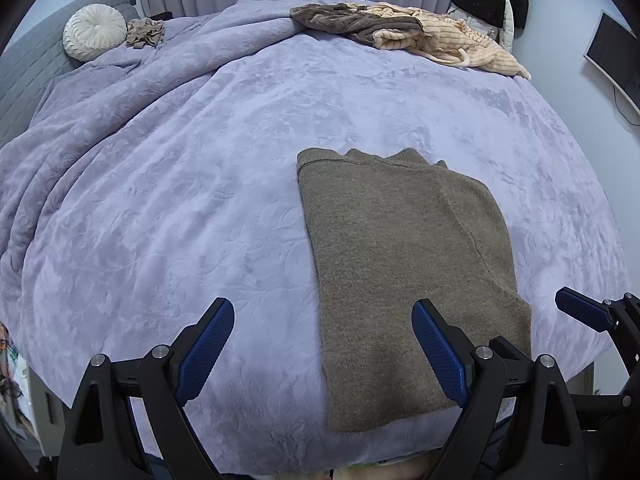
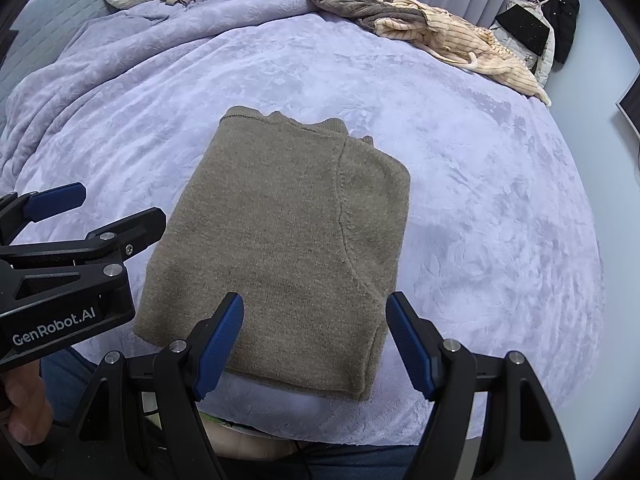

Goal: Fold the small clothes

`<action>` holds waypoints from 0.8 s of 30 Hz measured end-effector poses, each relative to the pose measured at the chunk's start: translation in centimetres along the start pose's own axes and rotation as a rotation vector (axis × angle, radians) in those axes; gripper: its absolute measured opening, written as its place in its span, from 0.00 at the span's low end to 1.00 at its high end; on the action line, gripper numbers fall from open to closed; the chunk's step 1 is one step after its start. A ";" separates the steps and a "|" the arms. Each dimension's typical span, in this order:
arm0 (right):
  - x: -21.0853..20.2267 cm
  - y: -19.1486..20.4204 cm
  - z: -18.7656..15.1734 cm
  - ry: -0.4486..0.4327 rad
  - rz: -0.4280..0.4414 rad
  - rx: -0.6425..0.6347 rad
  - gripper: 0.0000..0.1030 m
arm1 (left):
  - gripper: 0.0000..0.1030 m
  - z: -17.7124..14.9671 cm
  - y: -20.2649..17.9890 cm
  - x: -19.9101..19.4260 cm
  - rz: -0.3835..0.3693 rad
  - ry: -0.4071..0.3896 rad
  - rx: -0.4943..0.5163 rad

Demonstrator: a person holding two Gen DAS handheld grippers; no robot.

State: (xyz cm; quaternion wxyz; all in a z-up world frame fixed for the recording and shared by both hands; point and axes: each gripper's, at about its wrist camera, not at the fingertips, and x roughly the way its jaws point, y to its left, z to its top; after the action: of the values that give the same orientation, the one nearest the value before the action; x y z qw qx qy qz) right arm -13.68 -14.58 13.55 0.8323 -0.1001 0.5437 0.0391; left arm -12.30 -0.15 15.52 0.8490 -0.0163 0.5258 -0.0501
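Folded brown sweater (image 2: 280, 240) on a lavender blanket (image 2: 480, 200).
Its long axis runs six to twelve o'clock, neckline at twelve; left gripper (image 1: 324, 340) and right gripper (image 2: 316, 336) hover released, holding nothing.

Left gripper (image 1: 323, 322) and right gripper (image 2: 316, 316) side by side, angled downward, fingers spread apart, gripping nothing.

Both tongs are matte black plastic frames with silver round bolts at the pivots and ribbed blue pads on the fingers: left tongs (image 1: 323, 350), right tongs (image 2: 315, 344). White "GenRobot.AI" lettering marks the left body.
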 end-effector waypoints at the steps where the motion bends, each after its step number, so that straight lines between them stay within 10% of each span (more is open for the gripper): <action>1: 0.0 0.0 0.1 -0.001 0.002 0.002 0.74 | 0.88 0.0 -0.1 -0.1 0.004 0.000 0.002; 24: 0.7 -2.3 -0.7 -0.018 0.062 0.035 0.74 | 0.88 0.0 -2.1 -0.8 0.063 -0.025 0.022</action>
State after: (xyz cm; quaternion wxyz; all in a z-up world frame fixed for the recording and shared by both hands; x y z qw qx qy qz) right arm -13.59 -16.96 12.89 0.8372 -0.0683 0.5396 0.0565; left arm -12.80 -2.13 16.36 0.8568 0.0091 0.5148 -0.0287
